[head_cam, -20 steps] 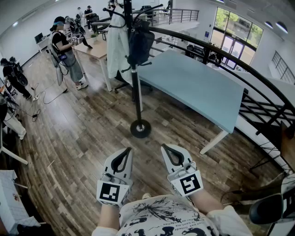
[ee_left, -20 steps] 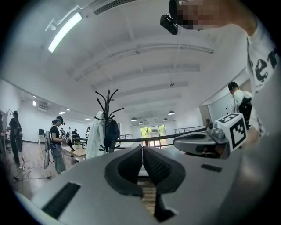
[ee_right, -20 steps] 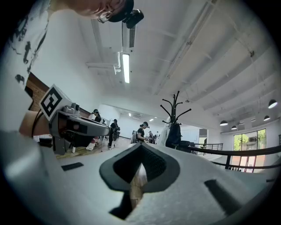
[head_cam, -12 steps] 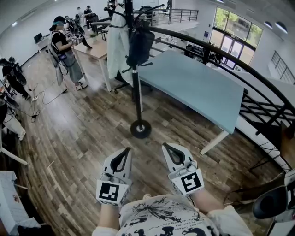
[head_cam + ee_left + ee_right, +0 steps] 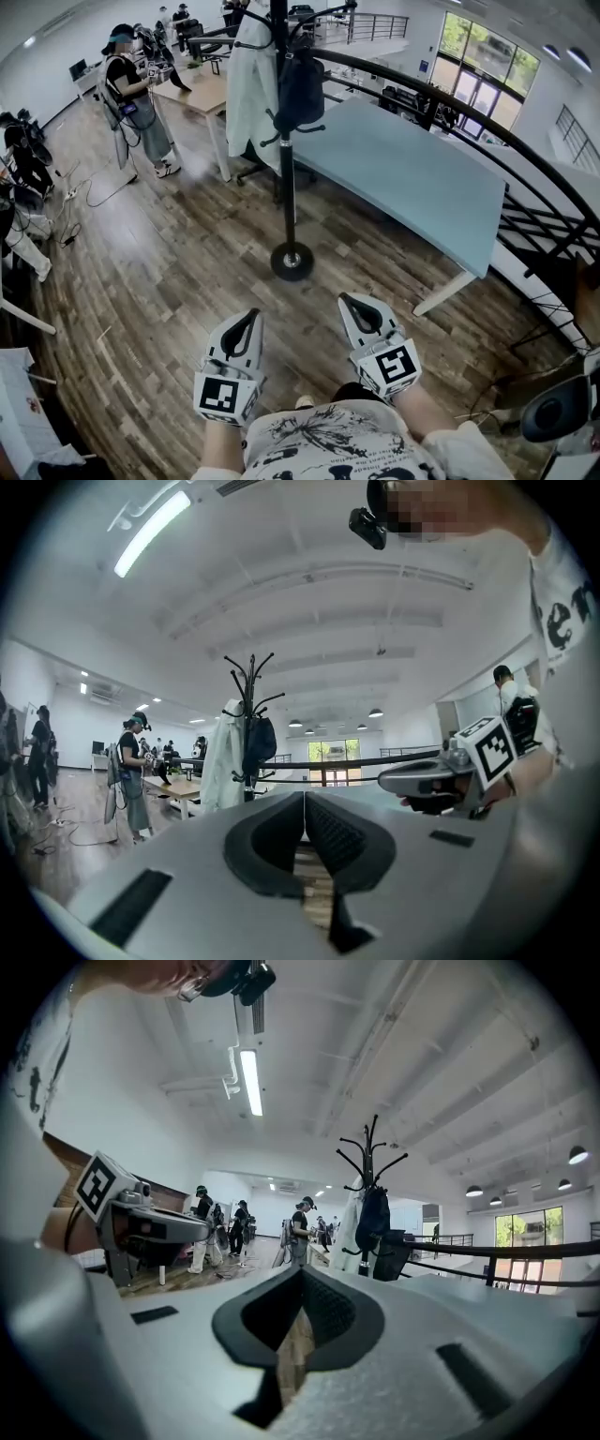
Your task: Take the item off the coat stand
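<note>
Underfoot, filling most of the head view: brown wood-plank floor [image 5: 159,281], bare between the wearer's body and the stand, so an easy walk-up. To the right: long pale blue-grey table [image 5: 412,178], running away toward the windows. Far left, well apart from the work: standing person in a black top [image 5: 131,94].

Ahead at centre: tall black metal coat stand [image 5: 292,187] on a round base, planted just beside the table's near end. Hung from its upper hooks, side by side: long white coat [image 5: 251,89] on the left and dark navy bag [image 5: 302,89] on the right. Both high off the floor, draped by their own weight, beyond reach from here. Unclear from the task wording whether coat or bag is meant as the item; both on their hooks, nothing taken off yet.

Low in the head view, close to the body: left gripper [image 5: 249,319] and right gripper [image 5: 354,305], level with each other, aimed at the stand and well apart from it. Both clenched, pads pressed together with nothing between them, probably kept closed just for carrying. Judged an approach stage: step nearer, raise one gripper, spread its jaws, then lift a strap or collar clear of its hook.
</note>
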`<state>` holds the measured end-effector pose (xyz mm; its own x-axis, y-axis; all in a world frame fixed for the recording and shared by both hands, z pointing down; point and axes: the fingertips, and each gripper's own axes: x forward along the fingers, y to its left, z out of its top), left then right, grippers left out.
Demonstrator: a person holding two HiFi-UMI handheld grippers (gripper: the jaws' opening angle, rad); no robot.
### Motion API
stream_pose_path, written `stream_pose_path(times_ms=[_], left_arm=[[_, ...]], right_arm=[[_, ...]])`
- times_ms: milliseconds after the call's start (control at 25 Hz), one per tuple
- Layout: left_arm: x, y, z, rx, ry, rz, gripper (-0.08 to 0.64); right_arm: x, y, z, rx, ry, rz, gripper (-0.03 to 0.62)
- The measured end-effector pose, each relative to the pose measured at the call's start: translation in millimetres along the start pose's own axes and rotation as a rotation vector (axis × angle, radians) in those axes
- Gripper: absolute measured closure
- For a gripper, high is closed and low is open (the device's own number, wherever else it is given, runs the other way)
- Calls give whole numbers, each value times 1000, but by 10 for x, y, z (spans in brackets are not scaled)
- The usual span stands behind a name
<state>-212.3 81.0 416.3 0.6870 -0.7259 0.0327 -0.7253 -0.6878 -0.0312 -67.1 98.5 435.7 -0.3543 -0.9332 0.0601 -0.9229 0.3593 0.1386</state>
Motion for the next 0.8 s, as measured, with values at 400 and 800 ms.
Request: stream_pose_path(times_ms=[400,800], left_arm=[[552,375,-15,19,15,103,555],[1913,612,200,26,7,242,555]], right_arm=[[731,-522,-72,36,-29,70,598],[1740,-1686,-8,7,-69,229,598]])
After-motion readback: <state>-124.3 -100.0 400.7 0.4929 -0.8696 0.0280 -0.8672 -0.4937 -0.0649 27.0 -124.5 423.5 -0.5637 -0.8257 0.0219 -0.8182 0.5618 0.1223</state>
